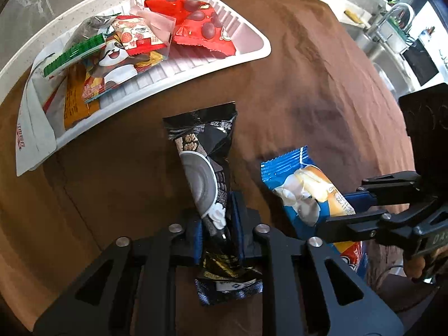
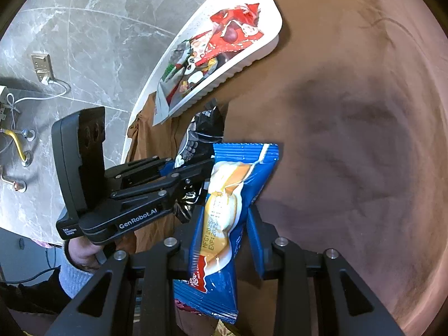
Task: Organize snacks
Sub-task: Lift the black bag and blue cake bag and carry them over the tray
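Note:
My left gripper is shut on a long black snack packet, held upright above the brown cloth. To its right, my right gripper holds a blue cake packet. In the right wrist view the right gripper is shut on that blue packet, and the left gripper with the black packet sits just left of it. A white tray beyond holds several snacks, among them a red packet, a panda packet and an orange one.
Brown cloth covers the round table, whose pale rim shows behind the tray. A sink and tap lie far right. Marble floor with a wall socket and cables is at left. A hand in a grey sleeve grips the left handle.

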The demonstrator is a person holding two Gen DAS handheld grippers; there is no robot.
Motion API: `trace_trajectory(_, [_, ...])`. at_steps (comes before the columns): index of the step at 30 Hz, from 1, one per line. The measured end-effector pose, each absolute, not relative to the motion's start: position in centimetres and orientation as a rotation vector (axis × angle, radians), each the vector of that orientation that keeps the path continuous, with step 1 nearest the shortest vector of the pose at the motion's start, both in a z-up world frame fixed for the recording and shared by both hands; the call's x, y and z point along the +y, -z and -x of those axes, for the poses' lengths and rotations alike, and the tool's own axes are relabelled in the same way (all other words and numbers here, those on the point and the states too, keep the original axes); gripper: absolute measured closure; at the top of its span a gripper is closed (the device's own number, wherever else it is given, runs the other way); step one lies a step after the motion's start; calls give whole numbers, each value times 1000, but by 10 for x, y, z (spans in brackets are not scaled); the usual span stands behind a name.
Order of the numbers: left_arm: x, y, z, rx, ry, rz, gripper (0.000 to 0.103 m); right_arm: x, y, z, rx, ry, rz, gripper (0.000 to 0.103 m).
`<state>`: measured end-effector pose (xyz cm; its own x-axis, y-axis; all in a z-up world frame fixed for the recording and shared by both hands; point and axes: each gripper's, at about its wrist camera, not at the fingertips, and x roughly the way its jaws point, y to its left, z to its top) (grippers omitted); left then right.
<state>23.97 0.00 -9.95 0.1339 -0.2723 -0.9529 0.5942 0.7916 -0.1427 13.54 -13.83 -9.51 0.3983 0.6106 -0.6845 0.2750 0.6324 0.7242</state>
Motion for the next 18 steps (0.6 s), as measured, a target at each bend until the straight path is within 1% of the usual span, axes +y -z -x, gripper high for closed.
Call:
trace_trajectory(4, [2,102,-239,1324,682,-235,92,-145,95,-134,1165,-261,-936,70])
trace_trajectory(11, [6,88,-233,1282,717,-188,93,-155,90,-135,1137,-277,-972,70])
trace_trajectory(18, [38,57,-249,1229,685,-86,93,-158,75,-151,1114,-298,-958,70])
